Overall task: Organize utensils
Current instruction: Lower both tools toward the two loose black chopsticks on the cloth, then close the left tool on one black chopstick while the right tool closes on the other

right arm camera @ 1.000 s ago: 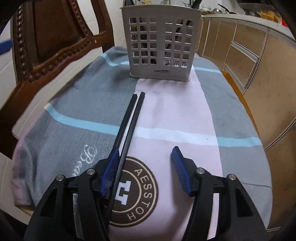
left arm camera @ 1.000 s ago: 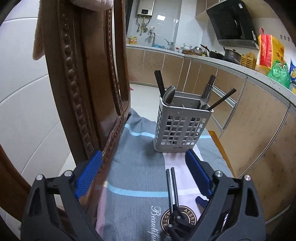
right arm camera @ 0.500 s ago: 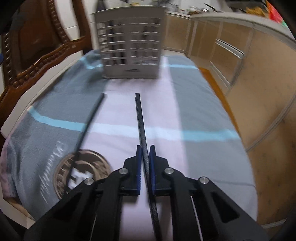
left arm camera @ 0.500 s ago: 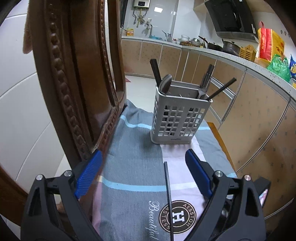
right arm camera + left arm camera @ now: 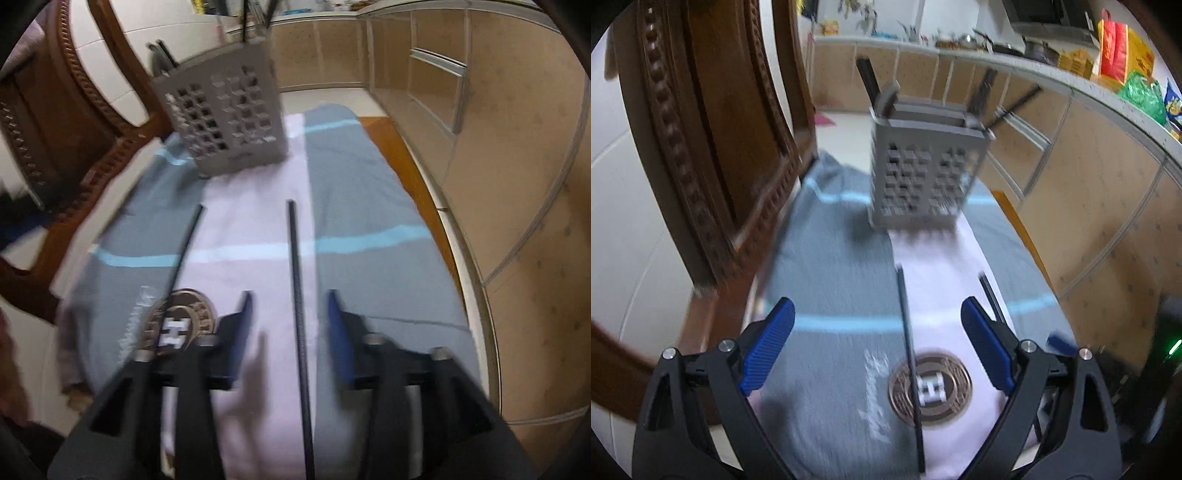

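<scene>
A grey perforated utensil holder stands at the far end of the cloth-covered table with several utensils in it; it also shows in the right wrist view. One black chopstick lies on the cloth between the fingers of my open, empty left gripper. My right gripper is open, and a second black chopstick lies between its blue pads, not clamped. The first chopstick lies to its left. Both views are blurred.
A carved wooden chair back stands close on the left of the table. Kitchen cabinets run along the right, with a gap beyond the table's right edge. The cloth has a round logo near the front.
My right gripper was shut on a chopstick half a second ago; now its jaws are apart and the chopstick lies between them. Both cameras have shifted and blurred.
</scene>
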Available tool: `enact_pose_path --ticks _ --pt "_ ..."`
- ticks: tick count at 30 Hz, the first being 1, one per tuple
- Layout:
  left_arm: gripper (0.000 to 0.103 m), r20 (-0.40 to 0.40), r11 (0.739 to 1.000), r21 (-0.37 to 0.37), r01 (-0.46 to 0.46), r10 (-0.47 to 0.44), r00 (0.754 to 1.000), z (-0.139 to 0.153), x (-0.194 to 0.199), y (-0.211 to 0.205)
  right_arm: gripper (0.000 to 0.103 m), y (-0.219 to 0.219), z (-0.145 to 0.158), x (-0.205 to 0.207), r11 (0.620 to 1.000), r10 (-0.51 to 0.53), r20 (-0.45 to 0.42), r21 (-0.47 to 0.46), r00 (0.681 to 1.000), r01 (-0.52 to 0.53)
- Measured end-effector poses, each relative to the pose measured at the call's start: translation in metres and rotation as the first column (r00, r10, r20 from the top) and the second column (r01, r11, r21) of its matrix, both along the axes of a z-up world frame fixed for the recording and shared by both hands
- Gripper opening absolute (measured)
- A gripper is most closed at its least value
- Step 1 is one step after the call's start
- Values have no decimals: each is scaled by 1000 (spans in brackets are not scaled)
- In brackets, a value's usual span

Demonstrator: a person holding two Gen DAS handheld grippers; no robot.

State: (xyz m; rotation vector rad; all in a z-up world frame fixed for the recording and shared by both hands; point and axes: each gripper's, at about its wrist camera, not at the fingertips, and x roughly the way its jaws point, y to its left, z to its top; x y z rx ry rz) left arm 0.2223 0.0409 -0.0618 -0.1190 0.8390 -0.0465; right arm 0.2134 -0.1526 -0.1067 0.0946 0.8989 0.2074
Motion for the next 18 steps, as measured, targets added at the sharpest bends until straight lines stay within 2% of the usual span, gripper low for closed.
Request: enact_pose_path --ticks 1,2,3,5,11,18 --pt "91 -17 1000 3 7 -7 1000 -2 -6 -3 54 -1 9 -5 1000 12 11 7 1000 -12" --pt "91 -27 1000 5 11 -10 1000 -3 -11 -4 64 0 20 -12 999 32 19 -3 999 -31" --pt "91 -38 1000 6 15 -15 999 -4 -18 -6 69 1 27 -18 999 48 29 -12 998 -47" --pt "91 -45 1000 9 17 -16 999 -6 -32 -10 74 1 37 -31 998 62 57 -19 996 -61" --pt "89 -69 998 49 37 -34 997 -16 -71 -38 74 -10 37 -51 998 62 51 -4 997 -62" --pt "89 -116 998 50 30 -25 993 -29 -60 -39 74 -20 26 -47 999 41 35 -28 999 -40"
